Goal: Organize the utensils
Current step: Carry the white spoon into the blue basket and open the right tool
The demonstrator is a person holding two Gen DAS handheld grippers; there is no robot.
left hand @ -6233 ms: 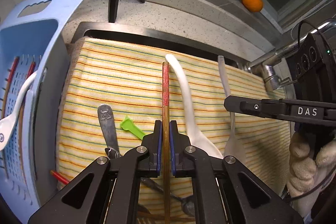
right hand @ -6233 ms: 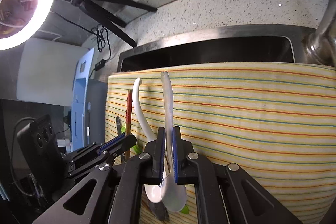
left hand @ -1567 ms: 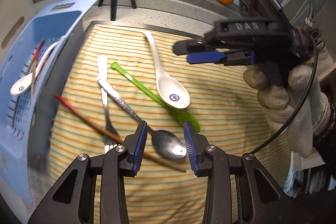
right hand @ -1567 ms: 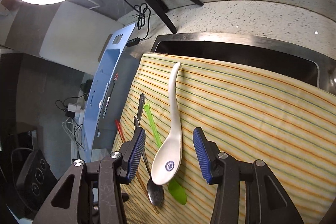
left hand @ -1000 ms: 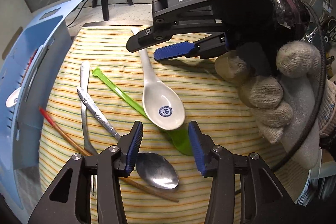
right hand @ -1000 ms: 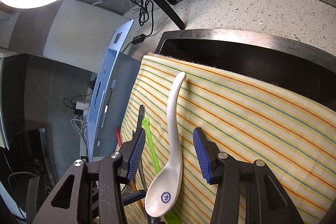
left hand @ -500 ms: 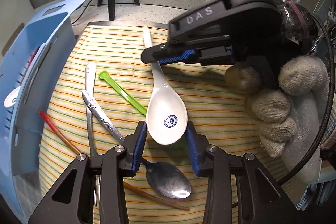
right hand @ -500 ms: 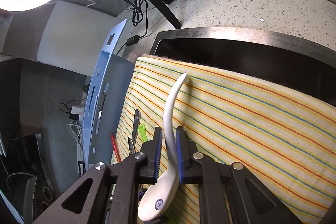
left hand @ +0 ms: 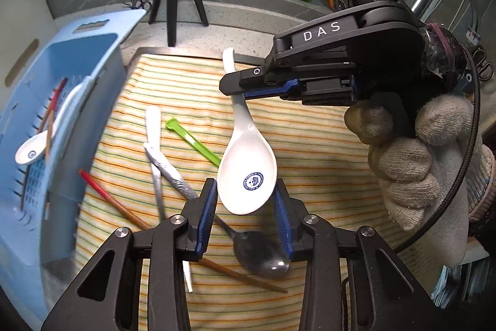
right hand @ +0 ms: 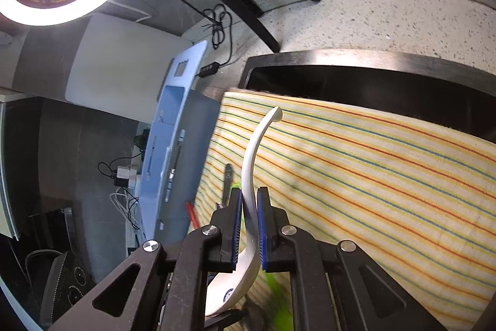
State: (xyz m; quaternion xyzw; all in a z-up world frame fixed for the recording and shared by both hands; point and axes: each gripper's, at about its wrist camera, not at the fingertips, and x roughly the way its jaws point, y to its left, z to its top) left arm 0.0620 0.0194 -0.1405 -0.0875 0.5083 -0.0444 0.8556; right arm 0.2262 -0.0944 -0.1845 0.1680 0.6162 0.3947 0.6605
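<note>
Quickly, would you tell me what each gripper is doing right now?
Left gripper: around the white spoon bowl, contact unclear.
Right gripper: shut on its handle.

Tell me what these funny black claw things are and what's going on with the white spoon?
They are hand-held grabbers, not a robot. A person in knitted gloves holds one in each hand, and each has a camera looking along its two fingers, so each picture comes from one grabber.

The right gripper is pinching the handle of the white soup spoon, holding it above the cloth. The left gripper has its blue pads on either side of the spoon's bowl; whether they touch it is hard to tell.

On the striped cloth lie a metal spoon, a fork, a green plastic spoon and a chopstick. The blue basket already holds another white spoon.
</note>
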